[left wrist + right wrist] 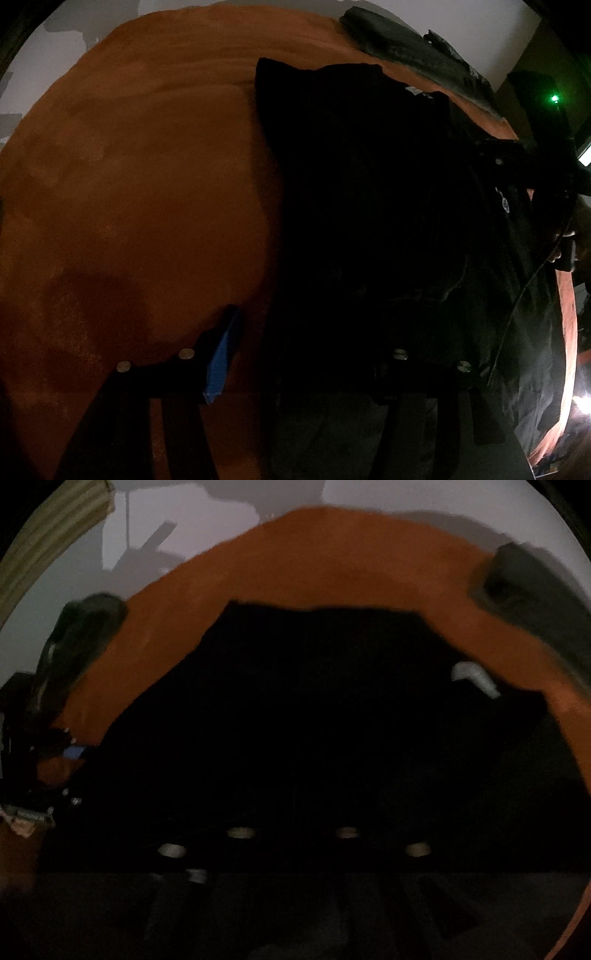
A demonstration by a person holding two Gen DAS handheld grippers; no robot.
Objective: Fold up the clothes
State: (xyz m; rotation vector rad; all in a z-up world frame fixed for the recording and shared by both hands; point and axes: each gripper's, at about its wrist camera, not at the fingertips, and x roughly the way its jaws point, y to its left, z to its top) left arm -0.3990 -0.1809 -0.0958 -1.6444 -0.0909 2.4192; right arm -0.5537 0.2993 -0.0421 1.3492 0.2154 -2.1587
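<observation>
Black garment lies spread on the orange cover, its far edge fairly straight and square in the right wrist view (looks flattened, maybe already doubled once; too dark to count layers).

Left gripper sits low at the garment's near edge. Its blue-padded finger is over bare orange, the other finger over black cloth, so the jaws stand apart and straddle the hem. Probably placed there to take an edge for a fold or to smooth it; can't say which.

Right gripper hovers over the dark cloth. Frame is blurred and black on black, so whether its tongs are apart, closed or pinching fabric, I cannot tell.

A pale tag shows on the garment's right side. Dark heaps sit at the cover's far corners, possibly other clothes.
</observation>
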